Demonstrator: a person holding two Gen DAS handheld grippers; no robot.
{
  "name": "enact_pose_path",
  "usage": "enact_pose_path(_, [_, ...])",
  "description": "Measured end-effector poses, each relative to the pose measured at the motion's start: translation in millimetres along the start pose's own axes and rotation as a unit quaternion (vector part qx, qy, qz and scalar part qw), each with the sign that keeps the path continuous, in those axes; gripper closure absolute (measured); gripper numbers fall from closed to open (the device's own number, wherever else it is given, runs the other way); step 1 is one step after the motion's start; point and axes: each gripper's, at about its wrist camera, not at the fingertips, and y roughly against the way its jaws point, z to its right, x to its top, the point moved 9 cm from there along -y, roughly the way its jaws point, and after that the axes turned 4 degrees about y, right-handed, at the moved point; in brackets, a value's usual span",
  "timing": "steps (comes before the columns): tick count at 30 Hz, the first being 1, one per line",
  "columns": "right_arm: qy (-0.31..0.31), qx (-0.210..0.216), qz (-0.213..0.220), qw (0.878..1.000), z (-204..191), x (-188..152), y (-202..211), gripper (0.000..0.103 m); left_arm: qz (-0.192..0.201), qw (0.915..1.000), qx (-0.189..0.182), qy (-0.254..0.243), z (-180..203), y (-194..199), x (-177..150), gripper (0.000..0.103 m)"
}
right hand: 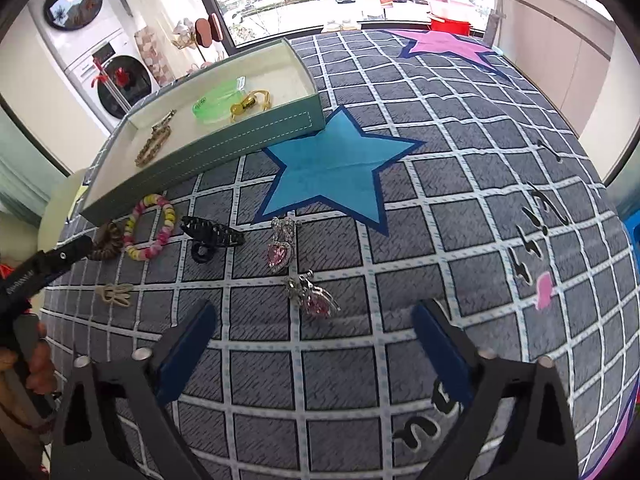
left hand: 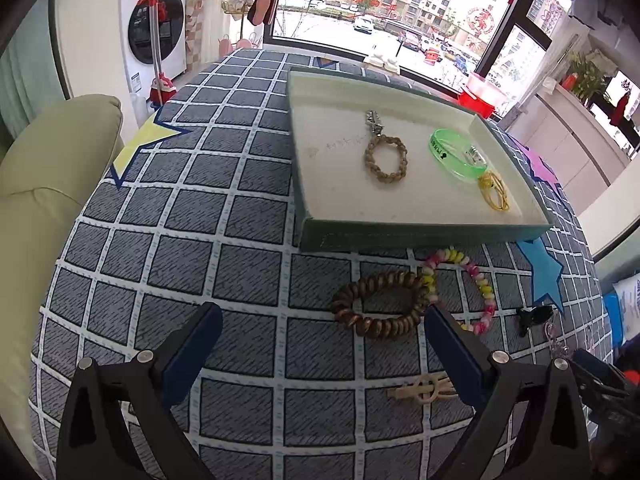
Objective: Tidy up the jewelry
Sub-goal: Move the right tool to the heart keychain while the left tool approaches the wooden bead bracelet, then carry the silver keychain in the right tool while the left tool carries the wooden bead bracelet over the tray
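Heart earring (right hand: 316,300) between right gripper (right hand: 314,338) fingers

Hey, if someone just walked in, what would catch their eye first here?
Probably the big blue star on the checked tablecloth, just right of the pale green tray holding a neon green bangle. Loose pieces lie before the tray, notably a pink heart pendant.

The left gripper (left hand: 323,344) is hovering with its jaws standing wide over the checked tablecloth (left hand: 160,240), nothing between them. A brown coil bracelet (left hand: 378,304) is lying near the tray's (left hand: 400,236) front wall, overlapping a pink-and-yellow bead bracelet (left hand: 480,280). Inside the tray a braided ring (left hand: 386,158), a green bangle (left hand: 456,156) and a gold piece (left hand: 494,190) are resting.
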Motion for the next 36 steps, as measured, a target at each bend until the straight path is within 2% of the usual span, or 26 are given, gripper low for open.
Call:
enact_pose_path(3, [0.022, -0.021, 0.007, 1.0, -3.3, 3.6, -3.8, 0.017, -0.007, 1.0, 0.0, -0.005, 5.6, -5.6, -0.7, 0.005])
enact_pose_path(4, [0.029, -0.028, 0.009, 0.999, -4.6, 4.4, -4.3, 0.022, -0.007, 0.9999, 0.002, -0.008, 7.1, -6.3, -2.0, 0.005])
enact_pose_path(6, [0.042, -0.046, 0.014, 0.998, -5.8, 5.0, -5.4, 0.027, -0.006, 0.9999, 0.005, -0.015, 9.6, -6.9, -3.7, 0.012])
enact_pose_path(8, [0.049, -0.055, 0.016, 0.997, -6.7, 5.3, -5.6, 0.032, -0.002, 0.9995, 0.015, -0.028, 11.9, -7.2, -4.4, 0.013])
enact_pose_path(10, [0.058, -0.063, 0.018, 0.996, -7.4, 5.5, -5.2, 0.039, 0.001, 0.9993, 0.016, -0.033, 13.8, -7.2, -4.5, 0.019])
enact_pose_path(13, [0.067, -0.065, 0.02, 0.995, -9.7, 5.6, -3.7, 0.054, 0.0, 0.9993, 0.006, -0.036, 19.2, -6.4, -4.2, 0.03])
enact_pose_path(15, [0.07, -0.063, 0.02, 0.995, -11.3, 5.8, -3.1, 0.064, 0.0, 0.9992, -0.006, -0.04, 23.5, -5.4, -3.7, 0.044])
enact_pose_path(17, [0.073, -0.063, 0.019, 0.995, -13.0, 5.9, -2.5, 0.08, 0.0, 0.9988, -0.012, -0.047, 28.0, -3.3, -3.9, 0.052])
enact_pose_path(18, [0.075, -0.062, 0.019, 0.995, -13.9, 5.9, -2.4, 0.083, 0.004, 0.9985, -0.01, -0.053, 29.7, -1.9, -3.5, 0.072])
enact_pose_path(19, [0.075, -0.063, 0.019, 0.995, -14.3, 5.7, -2.2, 0.083, 0.003, 0.9981, -0.007, -0.062, 30.8, -1.8, -4.4, 0.079])
enact_pose_path(21, [0.075, -0.062, 0.02, 0.995, -14.7, 5.0, -1.9, 0.083, -0.008, 0.9979, -0.018, -0.062, 31.2, -3.5, -7.5, 0.079])
enact_pose_path(36, [0.037, -0.006, 0.035, 0.999, -14.5, 5.2, 29.3, 0.083, 0.018, 0.9951, -0.074, -0.064, 34.7, 37.9, -1.4, 0.079])
